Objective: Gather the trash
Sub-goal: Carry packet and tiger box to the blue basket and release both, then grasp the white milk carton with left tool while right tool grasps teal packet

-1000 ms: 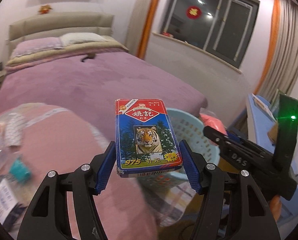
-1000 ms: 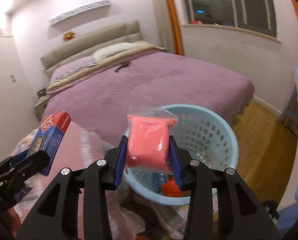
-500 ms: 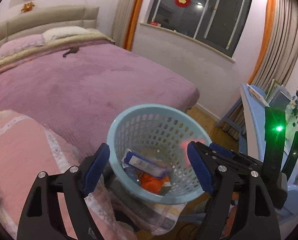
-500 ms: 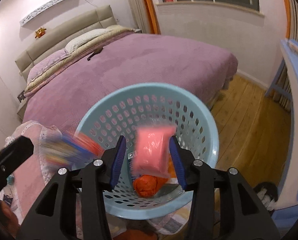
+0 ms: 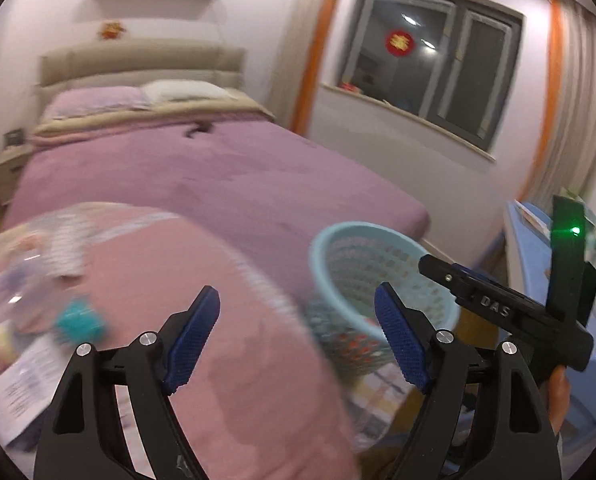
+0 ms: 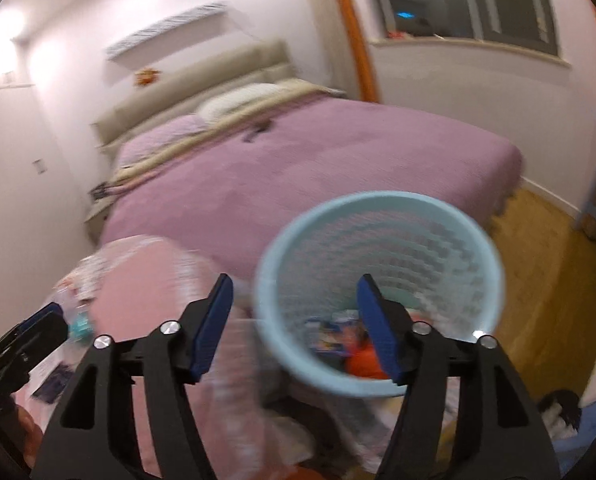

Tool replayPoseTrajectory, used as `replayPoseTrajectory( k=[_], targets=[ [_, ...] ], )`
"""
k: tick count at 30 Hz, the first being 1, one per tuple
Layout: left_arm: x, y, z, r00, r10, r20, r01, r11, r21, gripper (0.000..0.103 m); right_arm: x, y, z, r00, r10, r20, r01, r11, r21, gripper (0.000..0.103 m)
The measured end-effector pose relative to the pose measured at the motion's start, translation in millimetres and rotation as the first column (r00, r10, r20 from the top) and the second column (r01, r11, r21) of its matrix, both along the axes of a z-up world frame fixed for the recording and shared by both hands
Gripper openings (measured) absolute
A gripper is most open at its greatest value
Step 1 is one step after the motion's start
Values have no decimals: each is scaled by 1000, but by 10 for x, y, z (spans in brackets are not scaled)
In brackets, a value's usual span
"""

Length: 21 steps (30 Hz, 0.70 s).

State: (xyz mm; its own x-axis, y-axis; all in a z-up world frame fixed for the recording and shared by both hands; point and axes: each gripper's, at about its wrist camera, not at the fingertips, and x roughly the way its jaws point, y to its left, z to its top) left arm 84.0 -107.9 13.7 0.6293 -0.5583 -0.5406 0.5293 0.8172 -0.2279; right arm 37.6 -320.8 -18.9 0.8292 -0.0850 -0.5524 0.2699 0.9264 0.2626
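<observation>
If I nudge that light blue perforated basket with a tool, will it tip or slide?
The light blue perforated plastic basket looks thin-walled and light, so it would probably slide or rock under a nudge. Only a few scraps lie at its bottom, adding little weight. It appears to stand on soft cloth, so tipping seems possible.

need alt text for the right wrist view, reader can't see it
The open, empty right gripper hangs above a light blue basket with blurred trash inside. Behind is a purple bed; a pink cloth surface lies left, with the left gripper at the edge.
</observation>
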Motion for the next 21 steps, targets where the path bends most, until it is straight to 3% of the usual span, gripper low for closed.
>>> replayPoseTrajectory(
  k=[3,6,13,17,21],
  targets=[
    [-167,445,2,995,100,28,-100,995,26,82,52,487,1,996,85,21,-84,996,-14,64],
    [-341,878,-85,973,222,63,-226,970,85,83,157,1030,-89,985,174,8,-174,984,-35,65],
    [-547,1823,-290,894,444,52,-447,888,102,83,471,1939,-286,952,306,-21,-307,949,-78,65],
    [-550,2157,-389,860,509,22,-509,857,82,83,549,2179,-359,946,321,-48,-325,933,-157,65],
    [-495,2285,-493,857,514,-44,-511,858,52,83,587,2231,-397,935,344,-83,-354,919,-175,65]
  ],
)
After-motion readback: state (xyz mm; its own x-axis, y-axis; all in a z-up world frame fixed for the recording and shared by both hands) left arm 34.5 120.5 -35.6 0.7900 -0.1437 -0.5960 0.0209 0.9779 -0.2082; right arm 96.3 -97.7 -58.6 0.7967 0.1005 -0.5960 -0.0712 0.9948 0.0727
